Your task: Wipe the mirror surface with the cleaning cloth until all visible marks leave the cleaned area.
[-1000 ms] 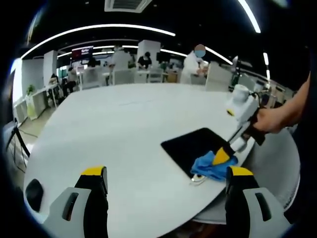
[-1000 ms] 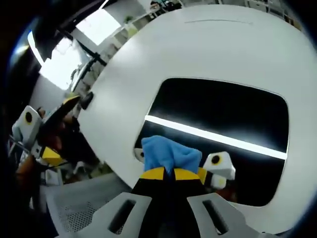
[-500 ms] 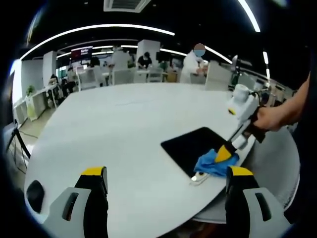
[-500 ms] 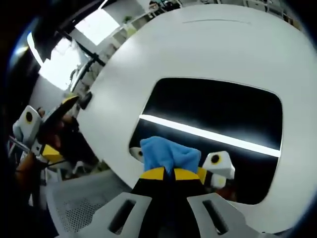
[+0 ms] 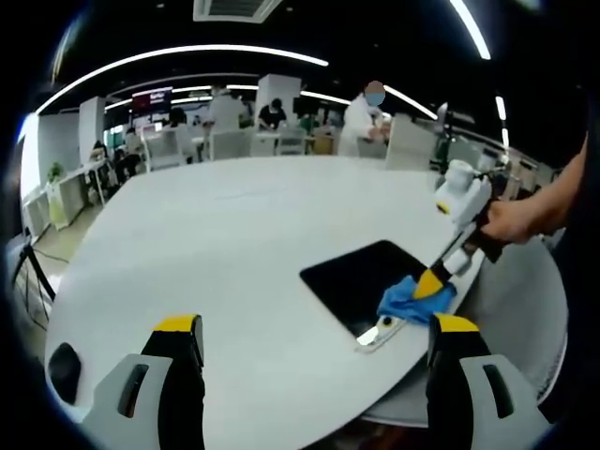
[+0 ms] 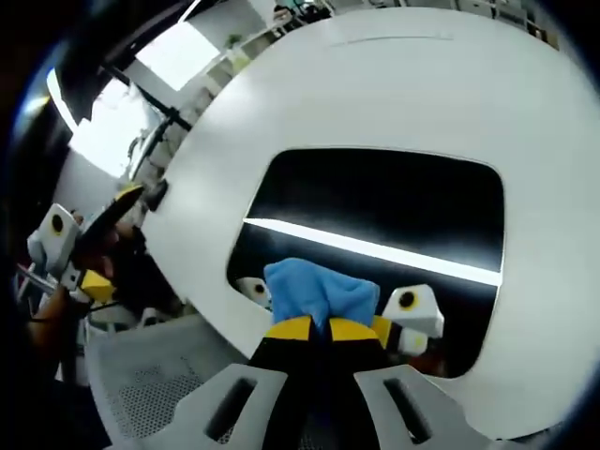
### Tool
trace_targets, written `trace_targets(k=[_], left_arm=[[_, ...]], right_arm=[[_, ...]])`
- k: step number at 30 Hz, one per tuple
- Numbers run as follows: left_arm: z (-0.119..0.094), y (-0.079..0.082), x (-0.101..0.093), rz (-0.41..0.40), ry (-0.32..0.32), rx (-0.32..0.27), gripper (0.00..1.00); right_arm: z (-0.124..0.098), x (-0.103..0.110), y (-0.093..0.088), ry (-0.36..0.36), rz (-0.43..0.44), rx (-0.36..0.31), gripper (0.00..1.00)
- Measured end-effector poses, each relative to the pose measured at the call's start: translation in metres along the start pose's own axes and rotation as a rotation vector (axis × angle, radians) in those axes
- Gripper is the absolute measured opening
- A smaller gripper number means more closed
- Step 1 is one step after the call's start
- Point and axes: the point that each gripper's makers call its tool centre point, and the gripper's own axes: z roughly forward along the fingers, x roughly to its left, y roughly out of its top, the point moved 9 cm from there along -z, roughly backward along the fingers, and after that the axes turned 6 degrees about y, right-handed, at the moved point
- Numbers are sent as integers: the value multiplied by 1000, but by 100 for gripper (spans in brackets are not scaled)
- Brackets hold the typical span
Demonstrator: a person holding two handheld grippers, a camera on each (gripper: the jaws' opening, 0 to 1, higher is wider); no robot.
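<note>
Right hand-held gripper (image 6: 323, 328) clenched on blue cleaning cloth (image 6: 319, 292), yellow tips pinched together with cloth bunched ahead of them, pressed on near edge of mirror (image 6: 375, 211). Mirror lying flat on white counter (image 6: 422, 84), close to counter's rim on the holder's side; dark glass reflecting a bright ceiling light strip. In left gripper view, same right hand-held gripper (image 5: 433, 281) angled down onto cloth (image 5: 412, 298) at mirror's (image 5: 361, 281) near corner, a hand (image 5: 516, 223) gripping it. Left hand-held gripper (image 5: 314, 328) released, jaws wide apart, hovering clear of counter (image 5: 234, 234), well apart from mirror, not bracing it. Risks, judged: unbraced mirror likely to slide or pivot under wiping push, and sitting near rim, could creep toward the edge. Cloth held by small pinch only, so could drag out of grip on a hard stroke or fold under and leave hard tips scraping glass. Small whitish piece (image 6: 248, 289) at mirror's edge just beside cloth, nature unclear, could catch cloth. Marks hard to tell from reflections here, so missed patches at far side plausible. Far half of mirror not yet under cloth.
</note>
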Motion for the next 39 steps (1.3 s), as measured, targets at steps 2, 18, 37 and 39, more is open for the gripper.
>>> trace_targets(k=[2, 18, 37, 39], left_arm=[[0, 0, 0, 3, 1, 1, 100], [3, -3, -1, -9, -1, 1, 100], [11, -5, 2, -25, -23, 7, 100], [12, -4, 4, -23, -25, 7, 100]], right_arm=[[0, 0, 0, -2, -2, 3, 0], [1, 0, 3, -15, -3, 5, 0], [5, -13, 32, -53, 15, -31, 0], [6, -15, 37, -59, 14, -34, 0]])
